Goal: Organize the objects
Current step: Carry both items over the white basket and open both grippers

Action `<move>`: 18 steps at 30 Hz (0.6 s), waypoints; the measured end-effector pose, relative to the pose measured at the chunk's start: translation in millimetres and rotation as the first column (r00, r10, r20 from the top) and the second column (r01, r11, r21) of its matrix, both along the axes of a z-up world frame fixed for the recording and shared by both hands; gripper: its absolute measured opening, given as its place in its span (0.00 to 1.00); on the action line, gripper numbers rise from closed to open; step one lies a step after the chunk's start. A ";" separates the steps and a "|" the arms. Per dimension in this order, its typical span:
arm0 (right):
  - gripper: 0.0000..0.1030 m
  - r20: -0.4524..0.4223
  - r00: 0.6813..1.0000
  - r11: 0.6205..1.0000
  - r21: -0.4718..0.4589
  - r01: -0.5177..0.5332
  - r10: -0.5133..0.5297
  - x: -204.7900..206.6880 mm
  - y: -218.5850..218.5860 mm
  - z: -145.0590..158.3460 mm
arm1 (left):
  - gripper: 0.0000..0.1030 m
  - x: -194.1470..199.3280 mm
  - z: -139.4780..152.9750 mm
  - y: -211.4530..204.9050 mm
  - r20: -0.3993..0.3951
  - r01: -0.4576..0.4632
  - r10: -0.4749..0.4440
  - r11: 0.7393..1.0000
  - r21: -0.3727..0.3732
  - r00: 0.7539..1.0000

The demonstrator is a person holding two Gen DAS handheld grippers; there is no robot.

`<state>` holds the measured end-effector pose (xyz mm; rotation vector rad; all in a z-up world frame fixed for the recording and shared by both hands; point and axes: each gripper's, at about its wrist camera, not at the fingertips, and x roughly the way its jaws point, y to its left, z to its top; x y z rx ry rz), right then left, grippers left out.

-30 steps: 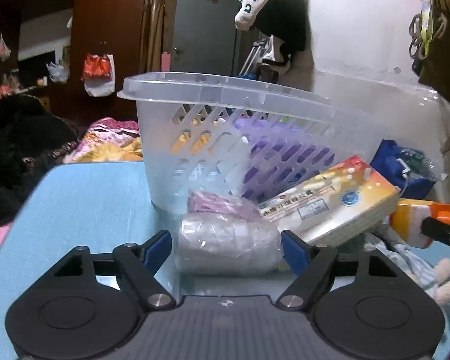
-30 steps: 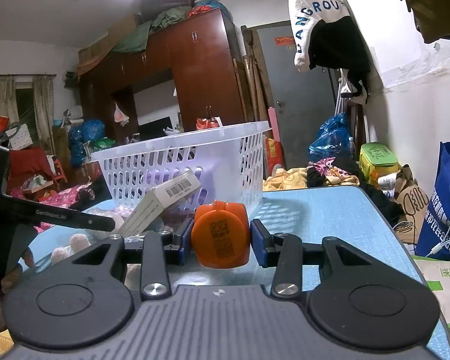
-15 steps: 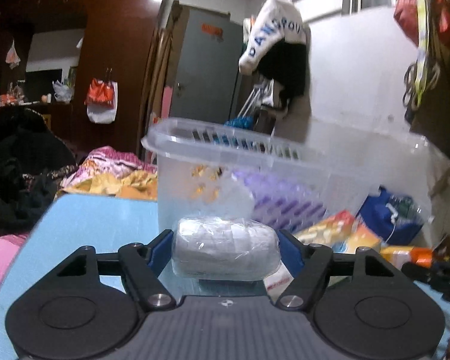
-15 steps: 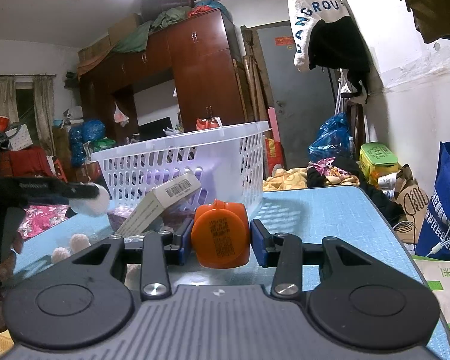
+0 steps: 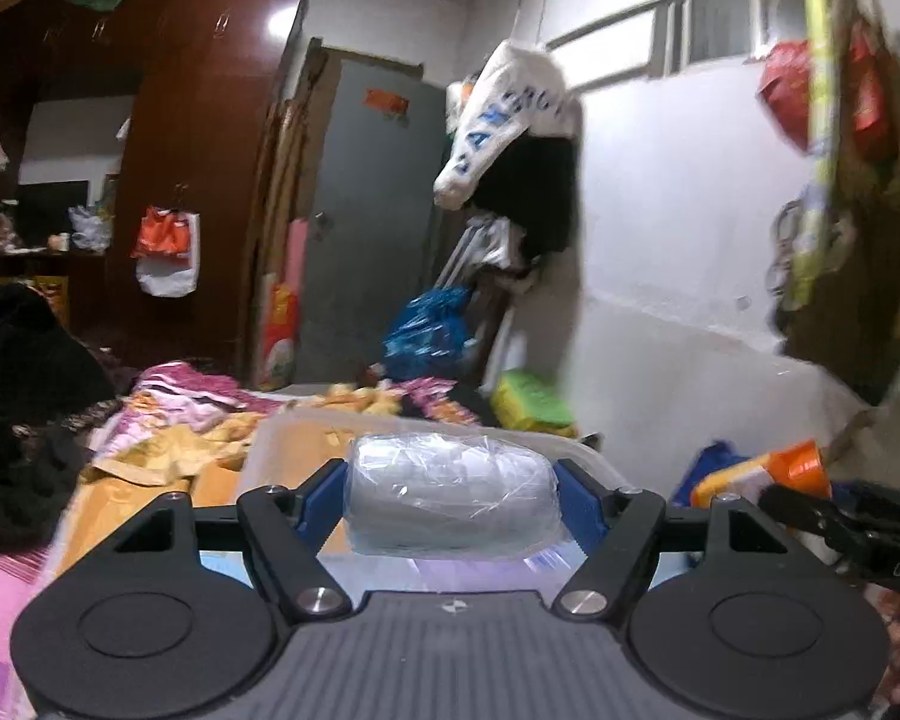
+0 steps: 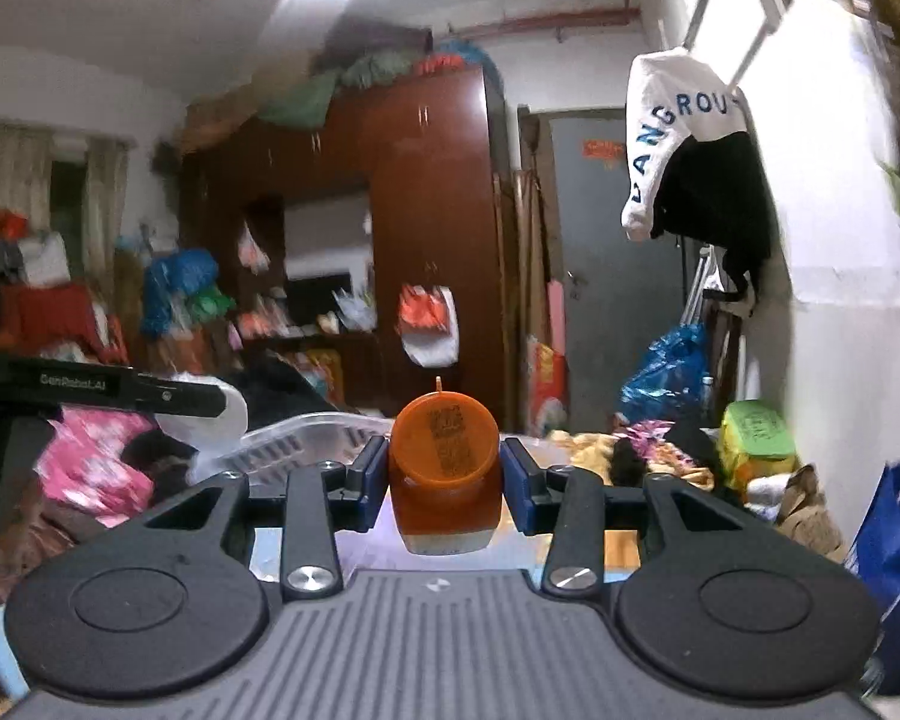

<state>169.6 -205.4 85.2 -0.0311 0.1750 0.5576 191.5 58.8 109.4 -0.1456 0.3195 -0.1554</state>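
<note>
My left gripper [image 5: 450, 495] is shut on a plastic-wrapped white bundle [image 5: 450, 480], held in the air. Just behind and below it lies the rim of the white slotted basket [image 5: 294, 426]. My right gripper [image 6: 444, 474] is shut on an orange-capped bottle [image 6: 444, 438], cap toward the camera, also lifted. The left wrist view shows that bottle [image 5: 768, 471] at the right edge. In the right wrist view the left gripper [image 6: 222, 405] and its bundle [image 6: 210, 426] hover at the left, over the basket's rim [image 6: 312, 429].
A strip of blue table [image 5: 222, 564] shows under the left fingers. Colourful bedding [image 5: 174, 414] lies beyond the basket. A dark wardrobe [image 5: 210, 180], a grey door [image 5: 378, 210] and hanging clothes [image 5: 510, 120] stand behind. A blue bag [image 6: 894, 540] sits at the right.
Both grippers have risen with their loads. The bundle left the table and the bottle came up too. The basket has dropped low in both views and the boxes are out of sight.
</note>
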 end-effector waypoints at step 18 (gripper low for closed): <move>1.00 -0.072 0.991 0.988 -0.119 0.100 -0.109 66.7 48.6 -15.8 | 1.00 57.4 -23.0 14.7 -0.074 -0.100 0.101 0.995 0.025 0.992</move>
